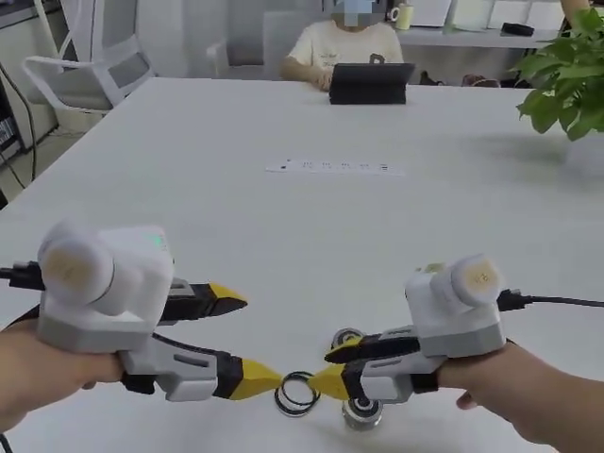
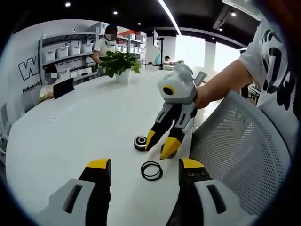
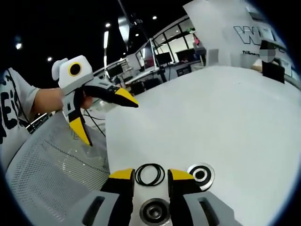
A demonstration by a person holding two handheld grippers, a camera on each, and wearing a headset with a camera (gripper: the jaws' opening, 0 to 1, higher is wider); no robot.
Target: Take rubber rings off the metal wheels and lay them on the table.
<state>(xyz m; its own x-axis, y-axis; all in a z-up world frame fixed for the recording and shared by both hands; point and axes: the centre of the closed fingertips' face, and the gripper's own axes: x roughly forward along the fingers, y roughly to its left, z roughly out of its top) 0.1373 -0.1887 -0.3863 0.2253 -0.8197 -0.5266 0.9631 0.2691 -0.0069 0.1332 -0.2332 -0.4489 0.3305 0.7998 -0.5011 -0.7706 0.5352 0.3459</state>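
Rings (image 1: 295, 392), two thin black loops that overlap, lie flat on the worktop (image 1: 283, 217) between my two grippers, so I judge the step in hand is stripping a wheel. My left gripper (image 1: 250, 342) has its jaws spread wide with nothing in them, tips just left of the rings. I'd use it to pin a wheel squarely by its metal sides, so it can't roll or skid on the smooth top. The near wheel (image 1: 361, 413) sits under my right gripper (image 1: 327, 368), and the far wheel (image 1: 347, 337) is just beyond it. The right jaws stand narrow, slightly apart and empty, tips close to the rings. I'd hook one tip under the rubber's edge and peel outward rather than pinch across it, since a thin ring would likely stretch and snap back. Then I'd lay it beside the others, not on them. The loose rings look slim, round and limp, a little offset from each other. Whether either wheel wears rubber I cannot tell for sure; the far one shows a dark band.
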